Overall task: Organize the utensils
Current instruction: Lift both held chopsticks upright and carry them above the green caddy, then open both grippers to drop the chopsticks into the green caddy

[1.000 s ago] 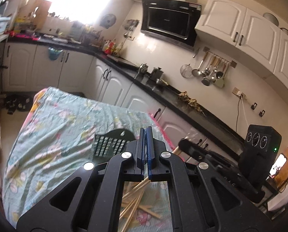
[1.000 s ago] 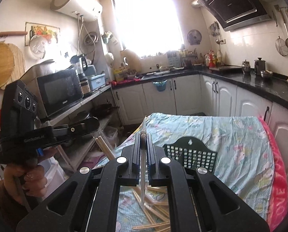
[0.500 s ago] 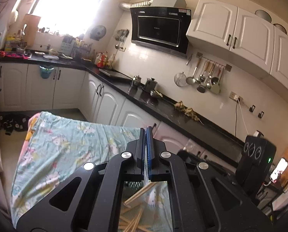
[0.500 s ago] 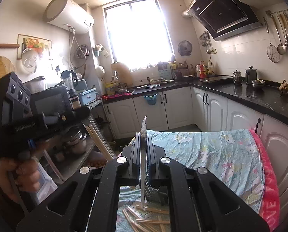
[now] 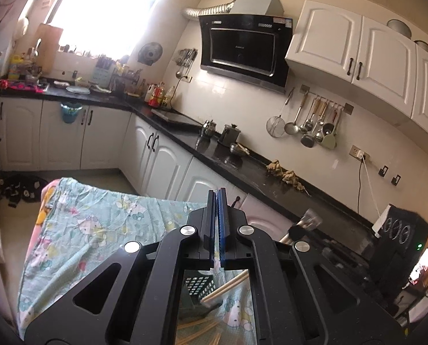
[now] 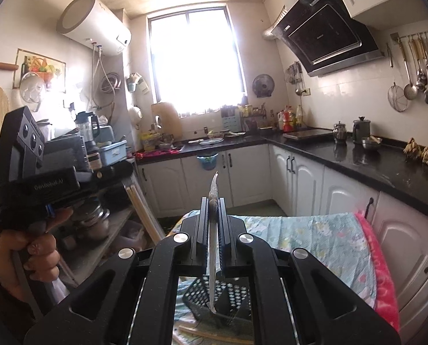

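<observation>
Wooden chopsticks (image 6: 141,201) hang as a pale bundle from the tip of the left gripper (image 6: 127,169), seen in the right wrist view sloping down toward the table edge, with the person's hand (image 6: 38,247) wrapped round the handle. In the left wrist view that gripper's (image 5: 217,198) jaws look pressed flat together, blue pads meeting, so just how the sticks are pinched is hard to make out from there. Right gripper (image 6: 214,201) has its jaws drawn narrow onto a thin clear plastic wrapper (image 6: 213,247), which stands upright between the pads, pokes above them and hangs down below toward the black mesh utensil basket (image 6: 228,299). The basket rests on the pale green cartoon-print tablecloth (image 6: 314,238), near the close end of the table. Loose chopsticks (image 5: 196,330) lie scattered on the cloth beside the basket, and in the left wrist view a pair (image 5: 227,286) slants above the basket's (image 5: 198,284) mouth. Both grippers are held above the table, apart from the basket, the left one off to the side of the right
</observation>
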### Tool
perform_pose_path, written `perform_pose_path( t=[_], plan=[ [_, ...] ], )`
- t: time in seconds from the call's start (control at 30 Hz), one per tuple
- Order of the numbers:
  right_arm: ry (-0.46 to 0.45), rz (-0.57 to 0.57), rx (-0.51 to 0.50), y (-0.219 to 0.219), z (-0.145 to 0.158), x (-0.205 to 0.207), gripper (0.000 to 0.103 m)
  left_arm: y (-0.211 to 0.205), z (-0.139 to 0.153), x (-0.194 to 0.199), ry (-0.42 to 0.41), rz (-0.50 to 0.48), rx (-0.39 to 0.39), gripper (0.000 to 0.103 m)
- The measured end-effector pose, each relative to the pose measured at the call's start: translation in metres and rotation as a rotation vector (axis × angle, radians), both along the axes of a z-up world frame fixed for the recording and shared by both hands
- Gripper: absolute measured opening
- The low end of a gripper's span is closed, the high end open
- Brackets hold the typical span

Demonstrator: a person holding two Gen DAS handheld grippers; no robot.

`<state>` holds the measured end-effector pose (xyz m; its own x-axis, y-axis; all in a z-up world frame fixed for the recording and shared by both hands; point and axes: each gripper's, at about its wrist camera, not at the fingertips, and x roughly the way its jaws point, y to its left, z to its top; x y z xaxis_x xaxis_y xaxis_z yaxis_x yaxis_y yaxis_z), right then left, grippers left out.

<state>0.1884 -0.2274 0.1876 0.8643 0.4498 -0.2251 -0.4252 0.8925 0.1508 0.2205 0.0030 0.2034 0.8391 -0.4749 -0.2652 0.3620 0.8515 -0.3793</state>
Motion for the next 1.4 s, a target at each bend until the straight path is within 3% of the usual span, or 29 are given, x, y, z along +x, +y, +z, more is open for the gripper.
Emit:
perform_pose_path(
  t=[0.3,0.9,0.93,0.97,1.0,1.07,1.1,1.13,1.2,1.3,1.4],
  plan=[
    [0.029,-0.056,-0.013,-0.008,-0.023,0.022,0.006,0.002,-0.035,0.024,0.059,0.0,0.014,0.0],
    [0.14,-0.107,-0.057,-0.003,-0.085,0.054,0.007,0.002,-0.089,0.037,0.111,0.026,0.025,0.0],
    [0.148,-0.115,-0.068,-0.001,-0.09,0.054,0.014,0.003,-0.092,0.037,0.116,0.029,0.021,0.0],
    [0.147,-0.123,-0.069,-0.001,-0.092,0.053,0.035,0.004,-0.096,0.038,0.124,0.032,0.017,0.0],
    [0.141,-0.129,-0.067,-0.002,-0.095,0.051,0.045,0.005,-0.1,0.038,0.131,0.037,0.017,0.002],
    [0.134,-0.147,-0.07,-0.004,-0.098,0.047,0.051,0.009,-0.108,0.036,0.154,0.058,0.019,0.013],
    [0.138,-0.154,-0.07,-0.005,-0.1,0.045,0.053,0.011,-0.11,0.034,0.159,0.068,0.019,0.029],
    [0.141,-0.157,-0.065,-0.007,-0.101,0.043,0.057,0.013,-0.11,0.03,0.155,0.077,0.018,0.039],
    [0.145,-0.159,-0.051,-0.011,-0.101,0.038,0.061,0.017,-0.11,0.024,0.144,0.092,0.026,0.042],
    [0.129,-0.167,-0.059,-0.014,-0.1,0.028,0.068,0.025,-0.108,0.011,0.116,0.121,0.034,0.062],
    [0.108,-0.171,-0.065,-0.018,-0.098,0.017,0.08,0.033,-0.105,-0.002,0.095,0.15,0.041,0.074]
  ],
)
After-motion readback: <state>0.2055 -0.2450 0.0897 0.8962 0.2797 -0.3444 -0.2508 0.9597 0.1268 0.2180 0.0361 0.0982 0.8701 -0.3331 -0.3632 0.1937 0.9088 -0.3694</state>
